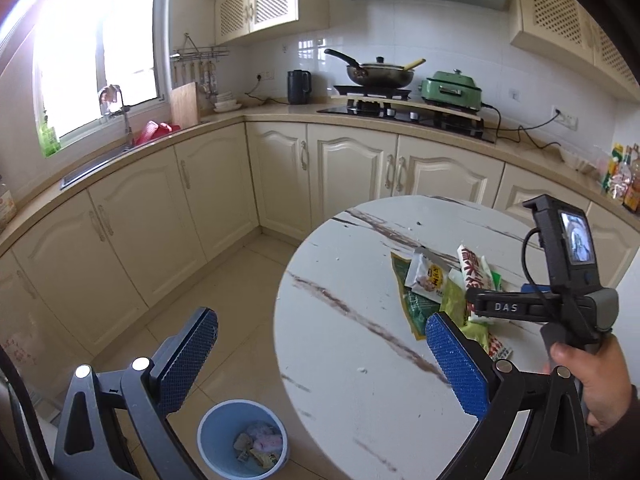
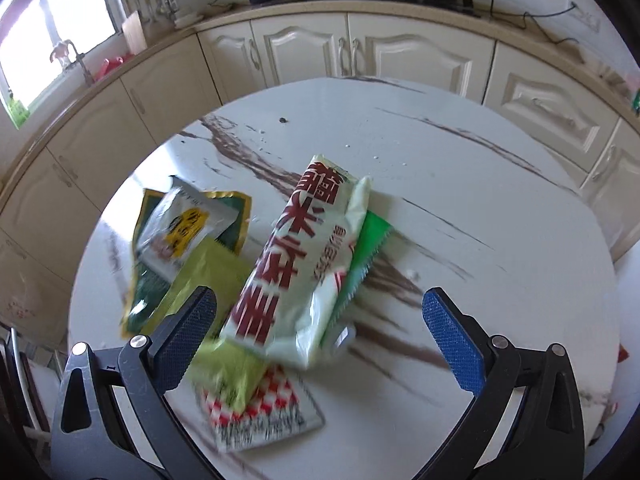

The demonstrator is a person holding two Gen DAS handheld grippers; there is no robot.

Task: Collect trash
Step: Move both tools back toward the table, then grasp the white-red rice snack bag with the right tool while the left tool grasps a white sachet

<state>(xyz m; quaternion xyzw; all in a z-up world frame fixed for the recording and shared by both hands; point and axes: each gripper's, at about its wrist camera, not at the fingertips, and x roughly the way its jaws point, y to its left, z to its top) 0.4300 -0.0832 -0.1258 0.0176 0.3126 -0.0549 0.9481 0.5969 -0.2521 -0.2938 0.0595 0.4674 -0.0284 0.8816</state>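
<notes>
Right claw (image 2: 320, 312): jaws spread wide with nothing between the pads, angled down over the round table (image 2: 500, 208); in the left view its black body (image 1: 560, 280) hangs above the wrappers, gripped from below by the person's hand (image 1: 592, 384).
Left claw (image 1: 320, 360): also wide open and empty; its left finger (image 1: 188, 352) is over the floor, its right finger (image 1: 456, 364) over the near table edge.
Wrappers: a loose overlapping heap on the table, just in front of the right claw.
Long pack (image 2: 296, 264): pale green with red characters, on top of the heap, its near end lying between the right claw's fingers, closer to the left one; not touched as far as the blur lets me tell.
Checked wrapper (image 2: 256, 408): red and white, nearest, partly under the long pack.
Small sachet (image 2: 180, 228): white and yellow, far left of the heap, on a dark green bag (image 2: 228, 216).
Bin (image 1: 244, 440): blue, on the floor left of the table, below the left claw, with some trash inside.
</notes>
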